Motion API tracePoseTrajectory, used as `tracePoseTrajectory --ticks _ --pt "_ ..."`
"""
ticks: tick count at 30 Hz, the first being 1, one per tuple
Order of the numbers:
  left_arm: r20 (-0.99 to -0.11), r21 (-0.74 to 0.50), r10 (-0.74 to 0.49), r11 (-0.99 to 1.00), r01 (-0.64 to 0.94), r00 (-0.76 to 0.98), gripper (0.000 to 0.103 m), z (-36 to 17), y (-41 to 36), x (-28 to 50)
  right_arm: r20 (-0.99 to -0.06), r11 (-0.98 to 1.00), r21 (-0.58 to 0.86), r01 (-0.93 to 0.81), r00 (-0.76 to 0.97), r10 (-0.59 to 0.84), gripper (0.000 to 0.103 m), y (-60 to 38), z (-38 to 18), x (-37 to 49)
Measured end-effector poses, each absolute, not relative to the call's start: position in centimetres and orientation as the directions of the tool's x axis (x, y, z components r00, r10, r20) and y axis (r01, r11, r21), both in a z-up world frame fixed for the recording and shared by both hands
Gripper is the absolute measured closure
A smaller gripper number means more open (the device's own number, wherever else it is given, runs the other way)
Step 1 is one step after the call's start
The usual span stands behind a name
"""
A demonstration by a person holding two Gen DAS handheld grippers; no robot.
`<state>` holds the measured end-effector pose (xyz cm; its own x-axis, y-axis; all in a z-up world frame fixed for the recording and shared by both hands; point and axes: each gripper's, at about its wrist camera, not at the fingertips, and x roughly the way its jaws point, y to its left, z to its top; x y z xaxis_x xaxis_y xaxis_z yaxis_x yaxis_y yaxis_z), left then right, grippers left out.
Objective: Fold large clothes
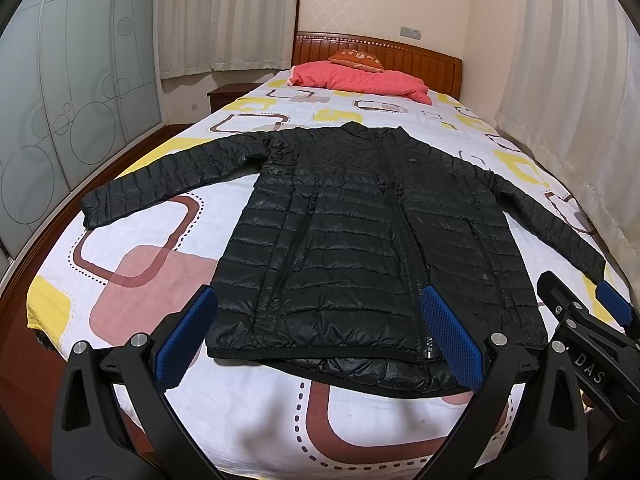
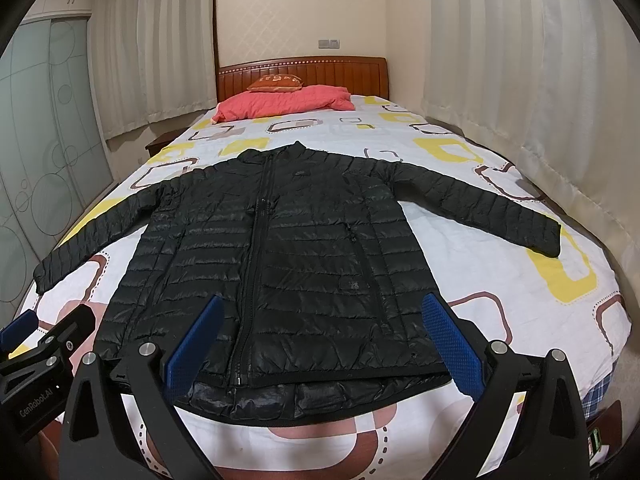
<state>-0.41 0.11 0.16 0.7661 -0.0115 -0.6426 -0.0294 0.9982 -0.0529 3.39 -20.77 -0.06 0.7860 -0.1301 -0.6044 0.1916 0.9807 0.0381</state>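
Jacket [image 1: 352, 232] flat on bed [image 1: 248, 412], beyond spread jaws

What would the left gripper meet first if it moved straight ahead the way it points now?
Most likely the black jacket: the open left gripper points at its lower hem, laid flat on the bed. Depth is unclear; nothing shows between them.

Both views footward, facing headboard [image 1: 376, 56]
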Motion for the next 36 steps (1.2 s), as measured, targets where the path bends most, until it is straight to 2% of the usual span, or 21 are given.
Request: tracePoseTrajectory --ticks 36 --pt "-0.65 -0.054 -0.013 0.998 -0.03 0.759 0.002 -2.3 0.9 -1.4 -0.607 0.981 0.037 0.188 0.784 -0.128 0.005 -20.6 -0.2 3.4"
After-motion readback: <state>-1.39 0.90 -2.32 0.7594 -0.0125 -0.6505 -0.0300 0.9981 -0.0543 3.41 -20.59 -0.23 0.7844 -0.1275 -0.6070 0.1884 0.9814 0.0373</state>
